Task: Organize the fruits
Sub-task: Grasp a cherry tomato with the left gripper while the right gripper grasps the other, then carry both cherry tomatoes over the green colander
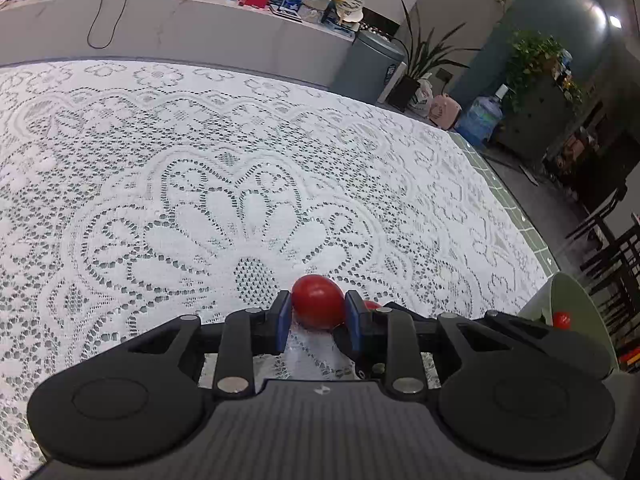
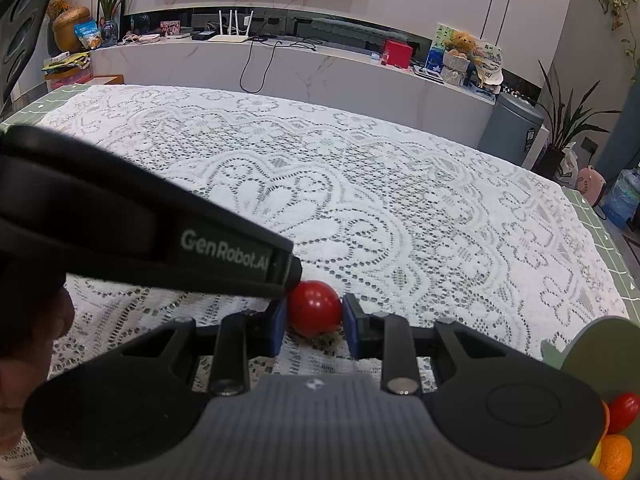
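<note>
In the left wrist view my left gripper (image 1: pixel 317 312) is shut on a red cherry tomato (image 1: pixel 318 306) just above the white lace tablecloth (image 1: pixel 200 184); a second red fruit (image 1: pixel 372 305) peeks out behind the right finger. In the right wrist view my right gripper (image 2: pixel 314 316) is shut on another red cherry tomato (image 2: pixel 315 307) just above the cloth. The left gripper's black body (image 2: pixel 140 236) crosses the left of that view, its tip next to this tomato. A grey-green bowl (image 2: pixel 592 344) at the lower right holds a red tomato (image 2: pixel 623 412) and an orange fruit (image 2: pixel 616 454).
The bowl also shows at the right edge of the left wrist view (image 1: pixel 576 312) with a small red fruit (image 1: pixel 561 320) in it. The table's green edge (image 1: pixel 520 216) runs on the right. A white counter (image 2: pixel 280 68) with clutter stands behind the table.
</note>
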The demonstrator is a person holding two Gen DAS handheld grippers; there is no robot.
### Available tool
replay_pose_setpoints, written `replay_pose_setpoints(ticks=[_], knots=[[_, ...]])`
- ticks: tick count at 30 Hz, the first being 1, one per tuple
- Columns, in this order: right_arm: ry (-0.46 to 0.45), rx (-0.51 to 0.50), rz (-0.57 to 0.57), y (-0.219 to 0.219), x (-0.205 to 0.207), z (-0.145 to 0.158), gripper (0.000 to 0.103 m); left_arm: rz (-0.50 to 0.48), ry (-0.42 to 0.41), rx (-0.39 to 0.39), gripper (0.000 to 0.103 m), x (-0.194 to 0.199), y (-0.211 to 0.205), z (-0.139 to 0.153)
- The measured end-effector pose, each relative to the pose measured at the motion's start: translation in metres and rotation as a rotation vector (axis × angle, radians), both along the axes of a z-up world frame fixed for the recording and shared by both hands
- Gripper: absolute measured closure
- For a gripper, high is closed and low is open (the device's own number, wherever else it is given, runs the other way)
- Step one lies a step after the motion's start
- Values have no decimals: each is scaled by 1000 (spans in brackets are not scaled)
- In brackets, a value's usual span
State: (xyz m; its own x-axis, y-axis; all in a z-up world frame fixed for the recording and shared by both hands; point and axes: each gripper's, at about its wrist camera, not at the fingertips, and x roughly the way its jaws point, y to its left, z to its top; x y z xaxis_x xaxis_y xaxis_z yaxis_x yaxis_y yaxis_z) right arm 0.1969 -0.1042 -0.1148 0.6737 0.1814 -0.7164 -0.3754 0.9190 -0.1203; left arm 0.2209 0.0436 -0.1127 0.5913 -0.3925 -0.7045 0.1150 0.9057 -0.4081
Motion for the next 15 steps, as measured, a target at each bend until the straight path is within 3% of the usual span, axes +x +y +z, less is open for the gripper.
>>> replay_pose_setpoints(ticks=[6,15], knots=[[-7,5,6,0,-5,7,77,31,-8,7,72,-3,1,7],[-31,46,55,-3,-31,28,77,119,-24,21,72,-39,22,31]])
